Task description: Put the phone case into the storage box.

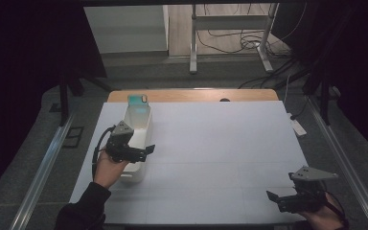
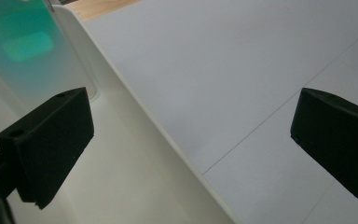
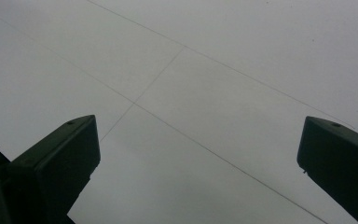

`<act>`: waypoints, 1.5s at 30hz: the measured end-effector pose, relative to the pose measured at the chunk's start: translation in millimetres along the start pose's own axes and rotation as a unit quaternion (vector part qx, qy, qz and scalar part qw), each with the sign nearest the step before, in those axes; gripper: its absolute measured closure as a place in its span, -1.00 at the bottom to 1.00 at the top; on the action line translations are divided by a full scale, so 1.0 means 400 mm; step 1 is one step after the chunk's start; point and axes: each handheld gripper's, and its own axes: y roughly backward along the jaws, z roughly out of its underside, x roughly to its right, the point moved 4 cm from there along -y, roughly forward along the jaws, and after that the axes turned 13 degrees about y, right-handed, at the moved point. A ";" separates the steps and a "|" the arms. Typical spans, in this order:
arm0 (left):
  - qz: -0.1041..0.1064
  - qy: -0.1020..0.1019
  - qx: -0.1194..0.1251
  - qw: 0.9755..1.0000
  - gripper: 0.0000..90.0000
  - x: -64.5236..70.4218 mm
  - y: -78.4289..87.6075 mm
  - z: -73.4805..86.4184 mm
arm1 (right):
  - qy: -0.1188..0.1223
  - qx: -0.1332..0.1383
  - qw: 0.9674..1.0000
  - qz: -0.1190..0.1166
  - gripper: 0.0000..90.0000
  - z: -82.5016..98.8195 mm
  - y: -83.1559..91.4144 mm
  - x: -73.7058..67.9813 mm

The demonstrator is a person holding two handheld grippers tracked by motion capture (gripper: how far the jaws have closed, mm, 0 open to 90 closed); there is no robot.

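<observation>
Hovering with jaws spread astride the rim of a white bin [image 1: 135,139], the left gripper [image 1: 149,149] looks poised to reach inside; a teal item [image 2: 25,51] stands ahead, while the right gripper [image 1: 270,195] idles, open, well apart.

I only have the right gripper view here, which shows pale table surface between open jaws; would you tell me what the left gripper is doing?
Observer: The left gripper hovers open over a white bin at the table's left side.
Operator: Thank you, is anything inside that bin?
Observer: A teal, translucent item stands at the bin's far end; I cannot tell what it is.
Operator: Is the left gripper touching it?
Observer: No, its jaws straddle the bin's long wall, one inside, one over the table, apart from the teal item.
</observation>
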 end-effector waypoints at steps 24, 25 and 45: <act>0.004 0.017 0.014 1.000 -0.99 0.010 0.061 0.072 | 0.002 -0.005 1.000 -0.001 -1.00 -0.001 -0.002 -0.003; 0.005 0.017 0.014 1.000 -0.99 0.011 0.063 0.075 | 0.002 -0.005 1.000 -0.001 -1.00 -0.001 -0.003 -0.003; -0.001 0.027 0.016 1.000 -0.99 0.008 0.113 0.128 | -0.001 -0.008 1.000 -0.001 -1.00 0.000 -0.004 -0.001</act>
